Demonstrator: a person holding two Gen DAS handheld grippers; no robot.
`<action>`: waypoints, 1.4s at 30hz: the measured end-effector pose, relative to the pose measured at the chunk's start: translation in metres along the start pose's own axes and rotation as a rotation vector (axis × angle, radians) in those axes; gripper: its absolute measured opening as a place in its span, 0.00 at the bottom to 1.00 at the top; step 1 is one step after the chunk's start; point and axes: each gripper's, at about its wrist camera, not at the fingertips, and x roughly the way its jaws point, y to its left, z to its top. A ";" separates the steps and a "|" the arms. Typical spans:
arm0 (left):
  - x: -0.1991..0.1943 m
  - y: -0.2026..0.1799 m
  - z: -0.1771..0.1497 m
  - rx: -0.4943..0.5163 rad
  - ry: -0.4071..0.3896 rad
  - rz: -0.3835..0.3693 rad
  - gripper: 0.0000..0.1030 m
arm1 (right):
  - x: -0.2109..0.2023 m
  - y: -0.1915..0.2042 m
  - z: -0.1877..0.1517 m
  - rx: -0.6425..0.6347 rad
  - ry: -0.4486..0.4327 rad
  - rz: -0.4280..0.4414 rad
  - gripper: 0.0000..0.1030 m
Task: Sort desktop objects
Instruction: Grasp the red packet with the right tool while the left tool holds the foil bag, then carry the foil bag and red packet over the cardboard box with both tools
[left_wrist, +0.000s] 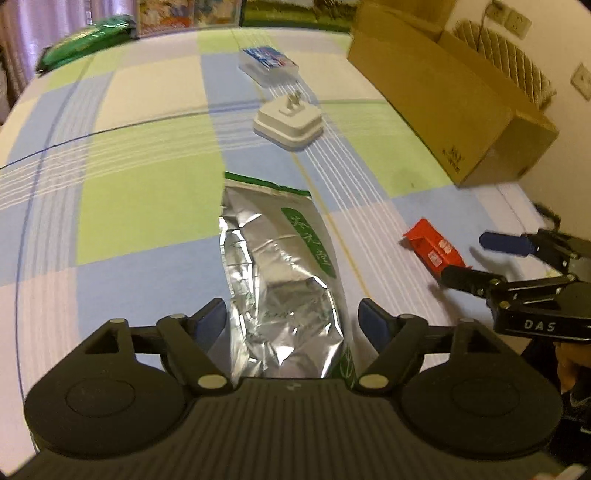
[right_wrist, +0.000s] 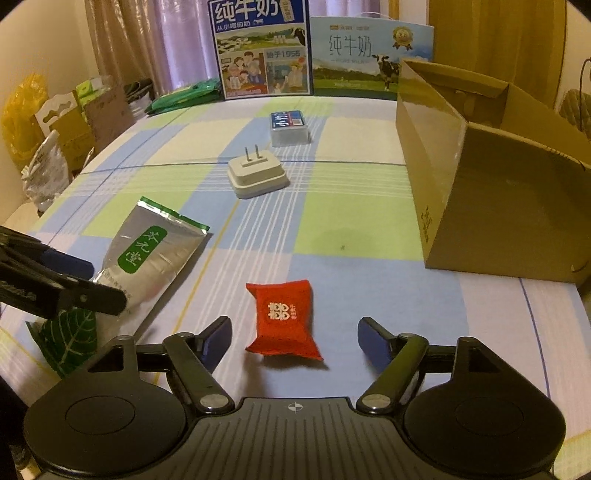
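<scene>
Both claws are sitting wide apart and clamped on nothing. Your left claw (left_wrist: 293, 321) is straddling the crinkled silver foil pouch with the green label (left_wrist: 280, 273), blue pads on either side of it but not touching. Your right claw (right_wrist: 294, 338) is framing the small red pillow-shaped packet with white lettering (right_wrist: 284, 319), which is lying flat on the blue-and-green checked surface (right_wrist: 369, 229).

Watch the foil pouch: it is looking slick and puffy, so if you are closing near its edge it is likely squirming out or folding instead of lifting. Its green leaf-printed end is lying under your left claw's finger in the right wrist view, so you are risking pinning it down while trying to raise it.

The red packet is thin and low; closing too high is probably skating over it or nudging it away.

Your two claws are also working near each other, and crossing paths could mean a knock.

Further off, the white wall plug with upright prongs (right_wrist: 257, 175) and the small clear box with a blue label (right_wrist: 289, 127) are waiting, well apart from both claws.

The tan open-topped cardboard box (right_wrist: 491, 192) is standing at the right; I cannot tell what, if anything, is inside.
</scene>
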 end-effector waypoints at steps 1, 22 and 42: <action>0.004 -0.003 0.002 0.025 0.013 0.009 0.72 | 0.000 -0.001 -0.001 0.001 0.001 0.001 0.71; 0.014 -0.010 0.003 0.079 0.043 0.018 0.52 | 0.027 0.012 0.001 -0.062 0.019 -0.006 0.44; -0.008 -0.023 -0.010 0.021 -0.006 -0.024 0.45 | -0.004 0.009 0.004 -0.028 -0.031 -0.008 0.24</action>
